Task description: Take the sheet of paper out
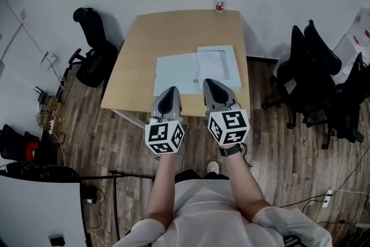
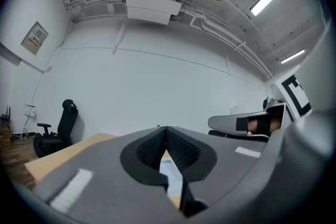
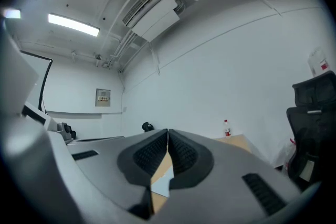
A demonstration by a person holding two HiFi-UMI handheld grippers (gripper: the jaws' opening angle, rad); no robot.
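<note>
On the wooden table [image 1: 139,49] lies a pale blue flat sheet [image 1: 176,73], and a whiter sheet-like piece [image 1: 218,63] overlaps its right end. I cannot tell which of them is the paper. My left gripper [image 1: 170,91] is held level over the table's near edge, just short of the blue sheet, with its jaws shut and nothing in them. My right gripper [image 1: 207,83] hangs beside it by the white piece's near edge, also shut and empty. In the left gripper view the jaws [image 2: 166,128] meet at their tips. The right gripper view shows its jaws [image 3: 168,131] meeting the same way.
A small bottle [image 1: 219,0] with a red label stands at the table's far edge. A black office chair [image 1: 95,46] stands left of the table, and several more [image 1: 315,72] stand to the right. The walls are white and cables run over the wooden floor.
</note>
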